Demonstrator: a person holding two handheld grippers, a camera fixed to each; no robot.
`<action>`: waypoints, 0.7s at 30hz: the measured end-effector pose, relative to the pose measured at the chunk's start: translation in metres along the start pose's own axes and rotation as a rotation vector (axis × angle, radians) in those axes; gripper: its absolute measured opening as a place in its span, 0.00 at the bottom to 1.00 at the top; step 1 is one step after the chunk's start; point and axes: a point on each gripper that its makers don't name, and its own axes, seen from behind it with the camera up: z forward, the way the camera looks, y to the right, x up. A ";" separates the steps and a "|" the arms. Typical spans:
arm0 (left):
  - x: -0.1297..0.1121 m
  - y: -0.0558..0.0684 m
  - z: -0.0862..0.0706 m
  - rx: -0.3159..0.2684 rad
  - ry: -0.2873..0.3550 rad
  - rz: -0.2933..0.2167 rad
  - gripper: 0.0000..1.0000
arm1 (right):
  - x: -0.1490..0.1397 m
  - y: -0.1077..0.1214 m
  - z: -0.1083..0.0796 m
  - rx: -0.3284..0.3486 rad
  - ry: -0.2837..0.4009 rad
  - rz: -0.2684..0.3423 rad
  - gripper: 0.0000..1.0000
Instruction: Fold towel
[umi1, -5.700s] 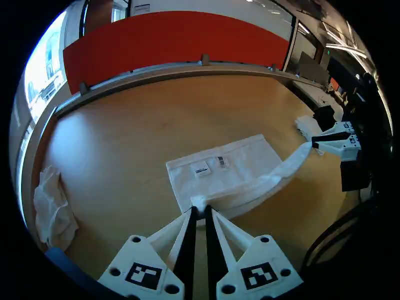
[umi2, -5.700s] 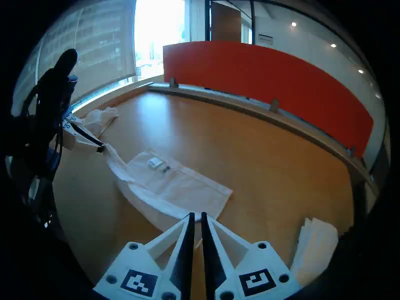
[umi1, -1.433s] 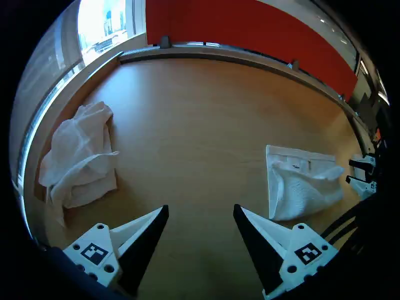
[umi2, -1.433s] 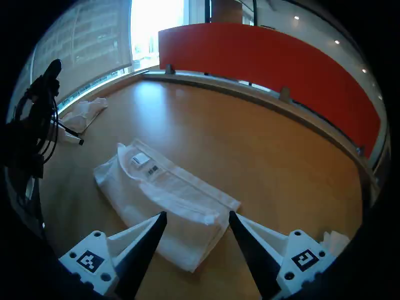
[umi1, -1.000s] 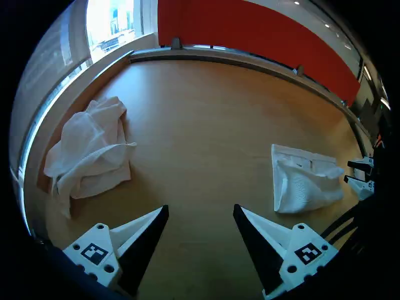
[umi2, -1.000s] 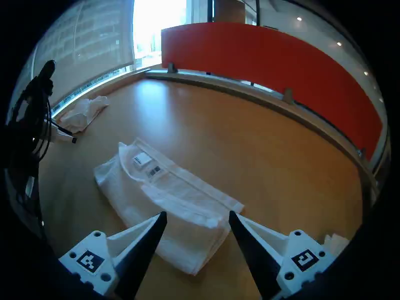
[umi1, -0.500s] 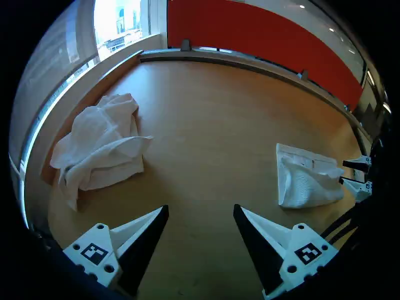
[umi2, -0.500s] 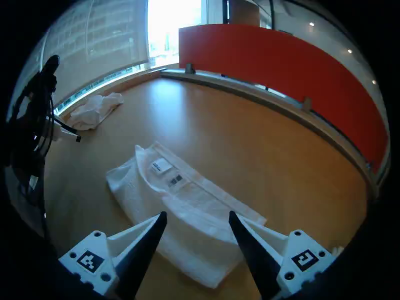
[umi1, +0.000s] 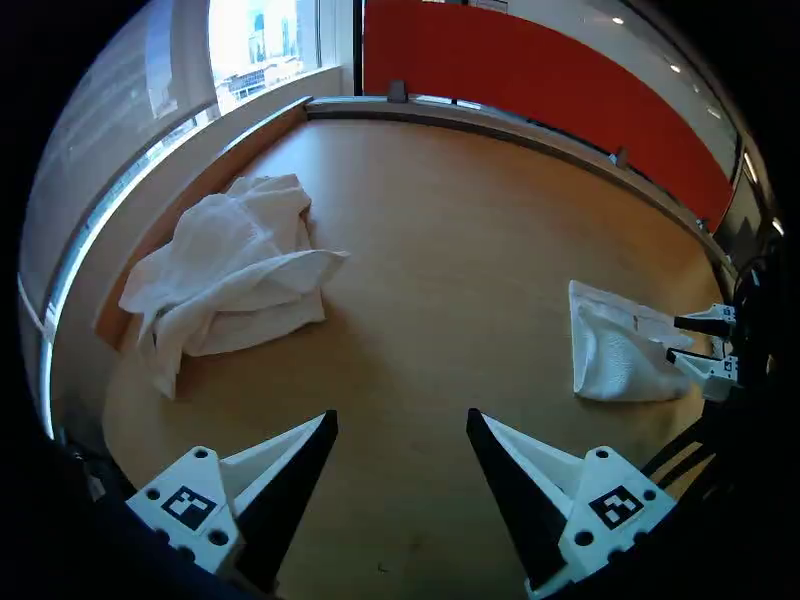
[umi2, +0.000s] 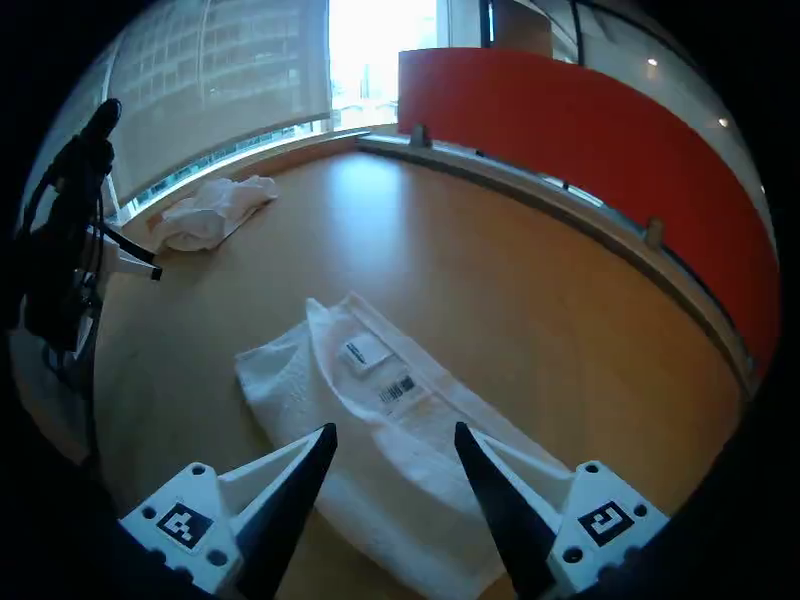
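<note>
Left gripper view: left gripper (umi1: 400, 413) had released, fingers wide apart and empty, swung toward crumpled towel (umi1: 235, 265) at the window edge of the counter (umi1: 450, 230). Right gripper (umi2: 394, 427) likewise spread, empty, over folded towel (umi2: 300, 390) by near edge. Fold judged laid down.

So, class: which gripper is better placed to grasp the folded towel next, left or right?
Probably right. The right gripper is open, with the folded towel lying between its fingertips. The left gripper, also open, faces bare table, with the folded towel well off to one side.
</note>
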 end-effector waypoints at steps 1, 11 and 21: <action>-0.001 -0.001 0.000 0.000 -0.002 -0.002 0.96 | 0.001 -0.001 0.001 0.002 -0.001 -0.005 0.86; -0.004 -0.004 0.000 0.002 -0.003 -0.007 0.96 | -0.001 -0.004 0.009 0.012 -0.025 -0.032 0.62; -0.001 -0.001 0.002 -0.001 -0.001 -0.003 0.96 | -0.003 -0.010 0.012 0.037 -0.039 -0.034 0.32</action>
